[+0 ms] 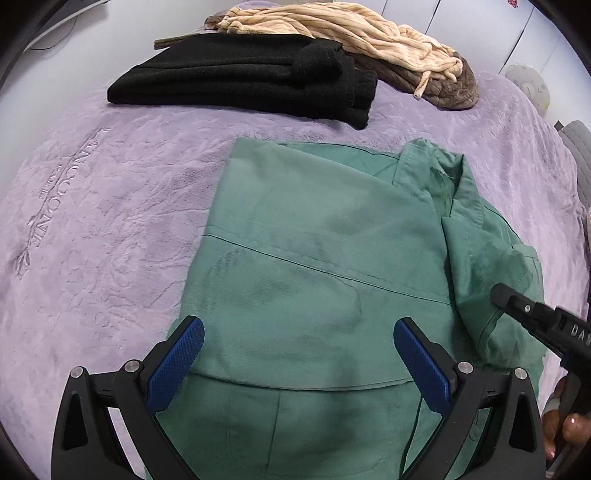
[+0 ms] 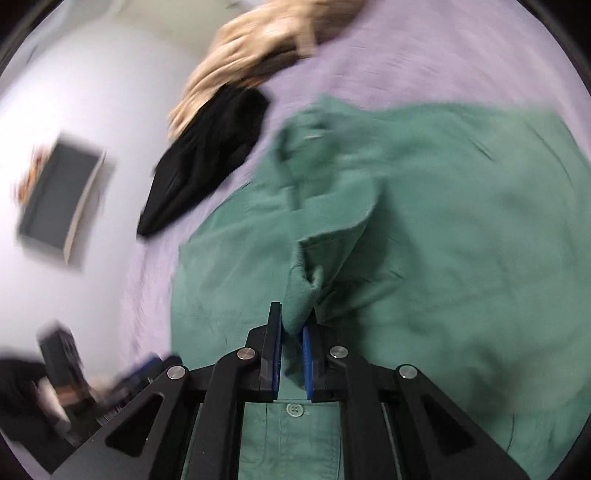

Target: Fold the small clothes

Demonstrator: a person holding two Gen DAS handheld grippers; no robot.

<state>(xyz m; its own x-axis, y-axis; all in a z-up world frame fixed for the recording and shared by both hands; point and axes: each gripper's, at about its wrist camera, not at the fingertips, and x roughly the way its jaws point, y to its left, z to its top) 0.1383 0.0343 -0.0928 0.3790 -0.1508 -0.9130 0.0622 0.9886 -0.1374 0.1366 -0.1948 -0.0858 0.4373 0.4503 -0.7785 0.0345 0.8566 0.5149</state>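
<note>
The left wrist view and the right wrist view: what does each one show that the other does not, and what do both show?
Only the left wrist view shows the left gripper with jaws wide open above the green shirt, and embroidered lettering on the purple blanket.

Only the right wrist view shows the right gripper pinching a fold of shirt fabric, a shirt button, and a dark framed panel.

Both show the shirt, blanket, black folded garment and beige cloth.

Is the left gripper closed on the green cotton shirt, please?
No, the left gripper hangs wide open above the green cotton shirt, its blue pads apart.
</note>
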